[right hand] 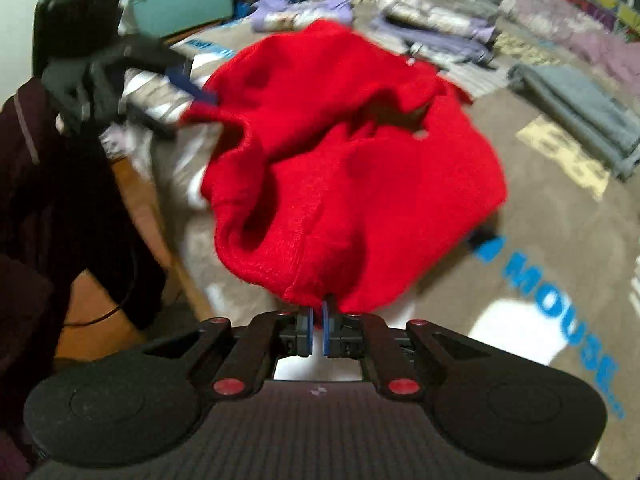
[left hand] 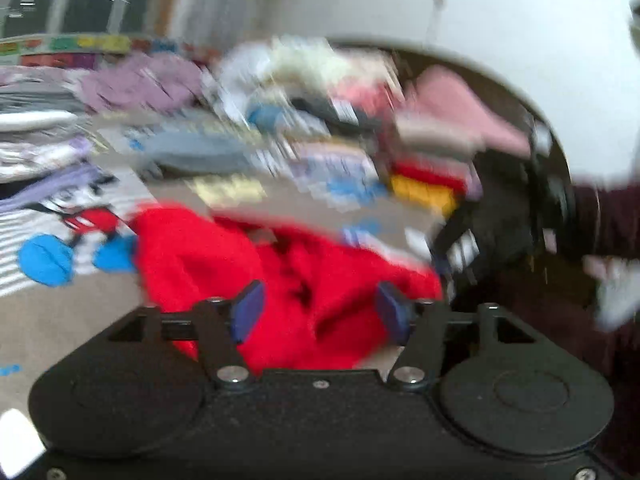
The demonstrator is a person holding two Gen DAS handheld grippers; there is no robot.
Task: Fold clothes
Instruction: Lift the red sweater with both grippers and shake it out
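Note:
A red knit garment (right hand: 352, 168) hangs bunched above the brown printed bedspread (right hand: 520, 240). My right gripper (right hand: 317, 326) is shut on its near hem and holds it up. My left gripper (left hand: 320, 308) is open, its blue pads (left hand: 248, 310) apart, with the red garment (left hand: 224, 264) lying loose just beyond and between them. In the right wrist view the left gripper (right hand: 192, 88) shows at upper left, at the garment's far corner; whether it touches the cloth I cannot tell. The left wrist view is blurred by motion.
Folded clothes are stacked at the back of the bed (right hand: 436, 20). A folded grey-blue piece (right hand: 576, 112) lies at right. A teal basket (right hand: 184, 0) of clothes stands at upper left. A messy clothes pile (left hand: 320, 120) fills the far side. My dark-sleeved arm (right hand: 48, 184) is at left.

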